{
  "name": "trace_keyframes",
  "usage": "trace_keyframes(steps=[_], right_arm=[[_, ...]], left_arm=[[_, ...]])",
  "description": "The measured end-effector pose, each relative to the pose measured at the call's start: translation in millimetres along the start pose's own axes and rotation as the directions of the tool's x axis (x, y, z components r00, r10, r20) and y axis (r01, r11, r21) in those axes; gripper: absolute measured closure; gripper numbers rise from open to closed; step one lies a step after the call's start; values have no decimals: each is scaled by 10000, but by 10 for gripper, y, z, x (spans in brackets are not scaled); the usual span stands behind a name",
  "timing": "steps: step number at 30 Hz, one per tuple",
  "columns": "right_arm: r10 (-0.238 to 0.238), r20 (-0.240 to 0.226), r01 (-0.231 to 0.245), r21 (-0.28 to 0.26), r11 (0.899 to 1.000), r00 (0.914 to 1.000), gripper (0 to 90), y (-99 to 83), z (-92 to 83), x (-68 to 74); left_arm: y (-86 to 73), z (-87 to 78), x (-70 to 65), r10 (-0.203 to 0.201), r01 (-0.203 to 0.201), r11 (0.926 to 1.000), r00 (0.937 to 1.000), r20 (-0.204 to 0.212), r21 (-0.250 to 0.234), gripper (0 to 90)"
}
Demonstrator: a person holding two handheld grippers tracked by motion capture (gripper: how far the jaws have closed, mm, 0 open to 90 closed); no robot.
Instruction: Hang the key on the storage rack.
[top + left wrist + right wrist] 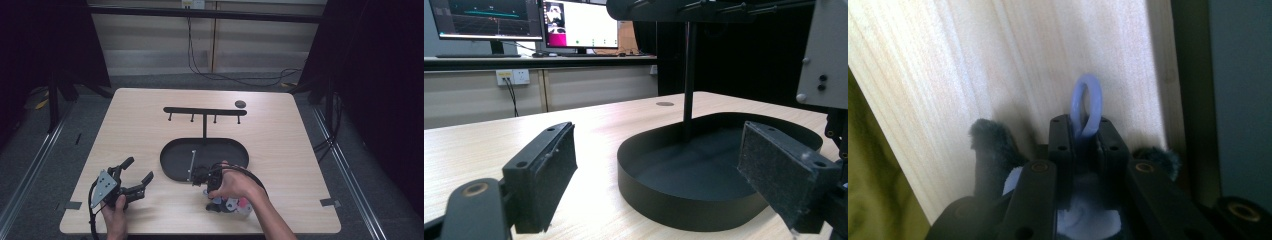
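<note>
A pale blue plastic ring (1087, 107) sits pinched in the right gripper (1083, 131); the left gripper (134, 171) gapes wide, holding nothing, beside the black oval metal tray (172, 165).

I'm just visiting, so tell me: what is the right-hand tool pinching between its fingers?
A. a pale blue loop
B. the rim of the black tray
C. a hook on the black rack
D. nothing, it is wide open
A: in the right gripper view, the right gripper has its fingers closed together on a pale blue loop that sticks out above them, over the wooden table.
</note>
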State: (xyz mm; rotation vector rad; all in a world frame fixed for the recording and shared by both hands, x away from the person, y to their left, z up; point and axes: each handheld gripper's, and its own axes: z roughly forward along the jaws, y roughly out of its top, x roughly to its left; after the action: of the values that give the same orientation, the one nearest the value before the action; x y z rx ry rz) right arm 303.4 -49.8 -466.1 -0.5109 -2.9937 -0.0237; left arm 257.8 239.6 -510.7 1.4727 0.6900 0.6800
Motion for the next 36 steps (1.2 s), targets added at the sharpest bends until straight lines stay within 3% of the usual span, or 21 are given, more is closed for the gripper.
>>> trace_keyframes(steps=[5,10,20,22,23,32,36], right_arm=[[180,-279,-172,300,9994,9994,787,86,-4,-53],[119,-521,-112,132,9998,9986,750,114,-4,-84],[123,-363,-125,-39,9999,9993,810,136,-1,-100],[76,-244,-76,7,10000,9997,857,142,0,-101],[-190,-90,190,-11,9998,9998,865,140,-1,-98],[-554,-363,545,-264,9982,9978,869,89,-75,-103],[-774,-125,768,-474,9959,9969,870,69,-175,-75]], left_arm=[[0,0,0,8,-8,10000,10000,-1,1,153],[0,1,1,4,-4,10000,10000,11,-10,153],[0,0,0,5,-5,10000,10000,7,-2,153],[0,0,0,8,-8,10000,10000,11,-12,153],[0,0,1,17,-17,10000,10000,6,-23,153],[0,1,1,1,-1,10000,10000,32,-16,153],[0,1,1,-7,7,10000,10000,33,-13,153]])
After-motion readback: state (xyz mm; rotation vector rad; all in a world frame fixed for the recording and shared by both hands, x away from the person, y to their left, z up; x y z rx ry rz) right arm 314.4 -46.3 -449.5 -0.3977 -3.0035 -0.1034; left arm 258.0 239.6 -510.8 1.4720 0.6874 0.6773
